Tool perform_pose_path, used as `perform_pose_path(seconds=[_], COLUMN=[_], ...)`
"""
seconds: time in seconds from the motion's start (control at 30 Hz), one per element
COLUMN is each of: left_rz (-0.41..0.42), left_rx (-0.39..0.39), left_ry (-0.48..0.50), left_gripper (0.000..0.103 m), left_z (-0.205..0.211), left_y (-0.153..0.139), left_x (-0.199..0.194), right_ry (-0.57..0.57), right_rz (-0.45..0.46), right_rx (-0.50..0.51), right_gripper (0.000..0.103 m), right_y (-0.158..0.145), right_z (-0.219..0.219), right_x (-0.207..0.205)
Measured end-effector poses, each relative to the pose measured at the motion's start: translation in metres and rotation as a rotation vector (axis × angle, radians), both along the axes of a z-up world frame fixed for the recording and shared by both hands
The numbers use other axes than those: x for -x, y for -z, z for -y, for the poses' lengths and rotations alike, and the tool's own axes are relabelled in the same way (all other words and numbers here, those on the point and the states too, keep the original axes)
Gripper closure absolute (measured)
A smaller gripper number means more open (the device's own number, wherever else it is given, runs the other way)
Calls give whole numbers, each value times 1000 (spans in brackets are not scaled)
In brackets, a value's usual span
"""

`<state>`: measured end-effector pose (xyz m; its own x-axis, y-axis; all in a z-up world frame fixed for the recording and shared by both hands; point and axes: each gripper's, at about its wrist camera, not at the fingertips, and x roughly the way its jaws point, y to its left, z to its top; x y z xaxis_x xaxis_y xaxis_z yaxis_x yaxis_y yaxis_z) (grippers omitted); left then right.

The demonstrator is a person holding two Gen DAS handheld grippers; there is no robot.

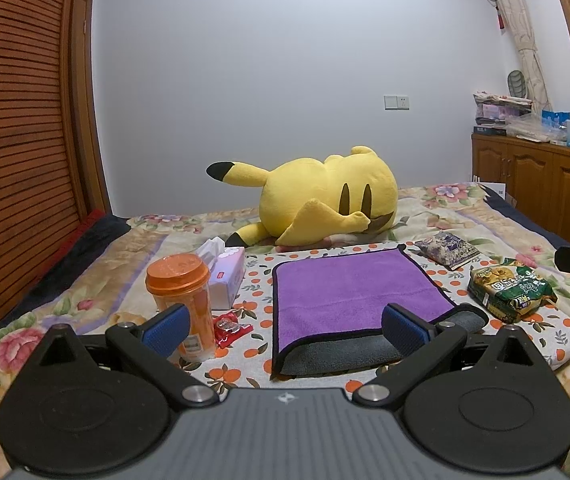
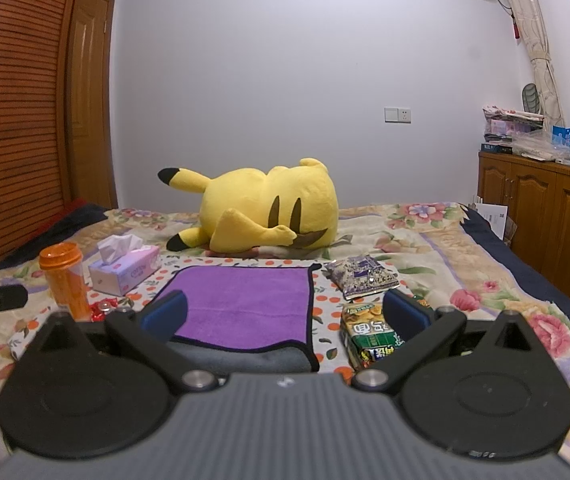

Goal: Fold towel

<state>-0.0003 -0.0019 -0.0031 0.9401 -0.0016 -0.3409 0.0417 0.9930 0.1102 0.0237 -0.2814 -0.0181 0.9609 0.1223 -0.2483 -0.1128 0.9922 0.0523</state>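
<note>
The left gripper (image 1: 285, 326) hangs low over the patterned cloth (image 1: 253, 288), level, jaws spread wide and empty; the purple towel (image 1: 349, 284) lies flat just ahead, offset toward its right finger. The right gripper (image 2: 285, 316), likewise level and wide open, has the towel toward its left finger. The towel's near edge, grey underside (image 1: 337, 354) showing, runs crosswise between both; neither is clearly nearer.

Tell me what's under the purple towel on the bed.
The purple microfibre towel lies on an orange-dotted white cloth spread over the floral bedspread. Its grey underside shows; anything beneath is covered.
</note>
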Motion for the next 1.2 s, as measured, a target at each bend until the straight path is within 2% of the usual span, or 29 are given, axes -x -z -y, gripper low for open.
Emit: perform_pose_path(seconds=[1.2], left_rz=[0], left_rx=[-2], left_ry=[0], left_gripper=[0], left_z=[0], left_y=[-1], left_x=[0], right_ry=[2], right_rz=[2], right_rx=[-3], right_gripper=[0], right_y=[-1], right_z=[-1], right_x=[-1])
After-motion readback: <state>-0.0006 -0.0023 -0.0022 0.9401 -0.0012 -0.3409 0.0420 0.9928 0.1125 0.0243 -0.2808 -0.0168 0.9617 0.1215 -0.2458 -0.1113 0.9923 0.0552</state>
